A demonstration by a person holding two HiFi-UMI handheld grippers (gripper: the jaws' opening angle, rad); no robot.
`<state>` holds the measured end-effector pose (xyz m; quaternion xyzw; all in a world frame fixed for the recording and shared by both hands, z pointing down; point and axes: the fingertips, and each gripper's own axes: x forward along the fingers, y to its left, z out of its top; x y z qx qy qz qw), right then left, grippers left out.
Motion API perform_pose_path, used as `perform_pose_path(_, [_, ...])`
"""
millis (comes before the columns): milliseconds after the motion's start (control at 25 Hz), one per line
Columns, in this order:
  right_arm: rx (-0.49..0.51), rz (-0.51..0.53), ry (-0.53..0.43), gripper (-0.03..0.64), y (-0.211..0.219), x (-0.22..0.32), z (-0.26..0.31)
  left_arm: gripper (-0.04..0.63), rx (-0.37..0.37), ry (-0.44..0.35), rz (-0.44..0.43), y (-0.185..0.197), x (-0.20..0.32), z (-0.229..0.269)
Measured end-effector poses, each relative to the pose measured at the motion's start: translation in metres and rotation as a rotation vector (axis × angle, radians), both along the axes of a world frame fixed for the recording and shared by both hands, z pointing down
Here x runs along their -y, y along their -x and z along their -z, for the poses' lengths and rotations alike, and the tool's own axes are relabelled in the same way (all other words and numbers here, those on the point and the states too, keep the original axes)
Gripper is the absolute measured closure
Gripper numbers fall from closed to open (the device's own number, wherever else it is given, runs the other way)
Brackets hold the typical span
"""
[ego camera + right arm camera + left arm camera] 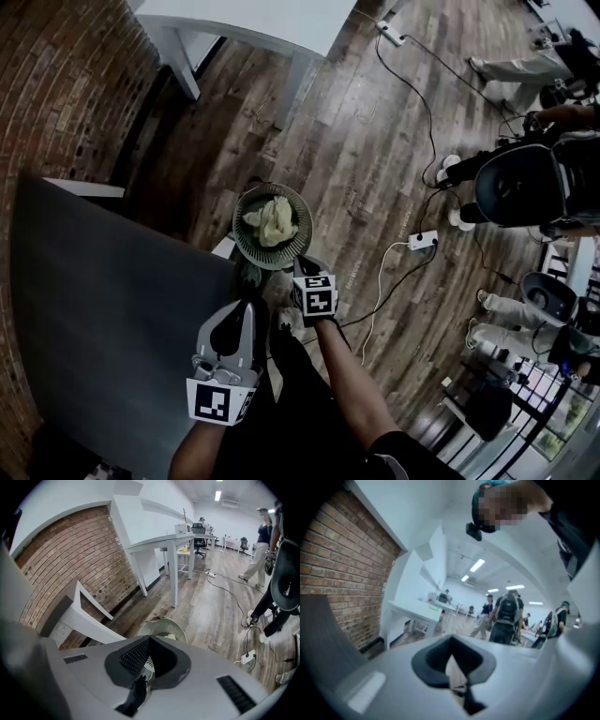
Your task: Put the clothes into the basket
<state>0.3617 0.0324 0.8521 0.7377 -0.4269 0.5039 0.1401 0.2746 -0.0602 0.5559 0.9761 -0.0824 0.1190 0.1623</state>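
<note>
The clothes [274, 221] sit in a pale heap inside the round basket [246, 247] on the wooden floor [375, 159], just above the centre of the head view, so the drop looks done for this piece. The right tool [305, 272] hovers just below the basket's lower right rim, and the right gripper view shows its 2 jaws pressed together at the tips with nothing in them, the basket [159, 624] and a scrap of the pale fabric [171, 636] showing beyond. The left tool [239, 314] waits lower centre, beside the edge of the dark worktop [103, 319]; the left gripper view has its jaws meeting at the tips too, empty, pointing out across the room. I make out no other garment on the stretch of worktop that the head view shows, so this may be the last item. To finish well, the right tool should draw off along a line that keeps clear of the basket's rim, since a nudge could tip a light basket like that. Check too that no sleeve or hem hangs over the edge; the heap looks to sit well inside. If more cloth turns up, part the jaws before coming down on it and pinch a thick fold, not a single layer.
</note>
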Motion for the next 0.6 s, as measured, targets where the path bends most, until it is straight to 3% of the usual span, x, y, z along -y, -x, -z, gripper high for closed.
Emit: perform_pose_path(600, [-0.195,-0.035,-0.309,0.611,0.01,-0.017,0.202,0.589,-0.054,-0.075,-0.01,0.023,-0.041,0.076])
